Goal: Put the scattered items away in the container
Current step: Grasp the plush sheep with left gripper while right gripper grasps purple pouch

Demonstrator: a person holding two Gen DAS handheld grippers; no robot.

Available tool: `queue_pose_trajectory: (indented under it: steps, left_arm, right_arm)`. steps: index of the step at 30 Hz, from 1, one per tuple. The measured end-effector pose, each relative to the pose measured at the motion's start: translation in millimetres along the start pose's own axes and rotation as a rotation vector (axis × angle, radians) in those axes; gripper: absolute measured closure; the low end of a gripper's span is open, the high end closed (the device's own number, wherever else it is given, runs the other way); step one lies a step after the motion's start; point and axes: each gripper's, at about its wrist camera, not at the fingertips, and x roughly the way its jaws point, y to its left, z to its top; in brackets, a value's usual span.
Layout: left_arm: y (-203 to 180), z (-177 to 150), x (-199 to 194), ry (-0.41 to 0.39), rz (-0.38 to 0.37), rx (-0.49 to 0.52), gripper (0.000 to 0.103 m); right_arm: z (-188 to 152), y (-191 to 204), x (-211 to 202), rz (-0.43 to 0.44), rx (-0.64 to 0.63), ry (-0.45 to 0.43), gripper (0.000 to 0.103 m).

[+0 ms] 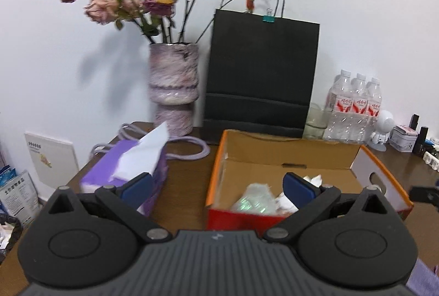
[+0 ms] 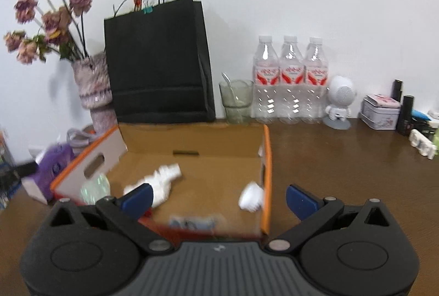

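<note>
The cardboard box (image 2: pixel 192 156) lies open-topped on the bench (image 2: pixel 329 159), its long axis running left to right along the wall. Inside lie crumpled white paper (image 2: pixel 162 181), a white wad (image 2: pixel 251 197) against the right wall, and a clear wrapper (image 1: pixel 255 200). The left gripper (image 1: pixel 216 186) and right gripper (image 2: pixel 218 197) hang at the box's near edge, fingers apart, holding nothing. A purple tissue box (image 1: pixel 126 172) sits left; a black bag (image 2: pixel 157 63), a vase (image 1: pixel 174 90) and bottles (image 2: pixel 290 79) crowd behind. Bare bench opens rightward.

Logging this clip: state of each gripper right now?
Left gripper: open, holding nothing.
Right gripper: open, holding nothing.
</note>
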Motion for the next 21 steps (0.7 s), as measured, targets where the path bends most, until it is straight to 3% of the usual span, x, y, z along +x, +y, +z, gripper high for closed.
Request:
queue_pose_trajectory:
  steps: [6,12,21]
  left_arm:
    - [17,-24,-7,0.055,-0.010,0.051,0.000]
    - [14,-48,-1,0.133,-0.085,0.103,0.000]
    - [-6,-71,22,0.190,-0.196,0.290,0.000]
  right_arm:
    - [-48,-11,-19,-0.038,-0.071,0.096,0.000]
    - [-91,-16,-24,0.013,-0.030,0.190,0.000]
    - [-117,-14,-13,-0.029,-0.052,0.230,0.000]
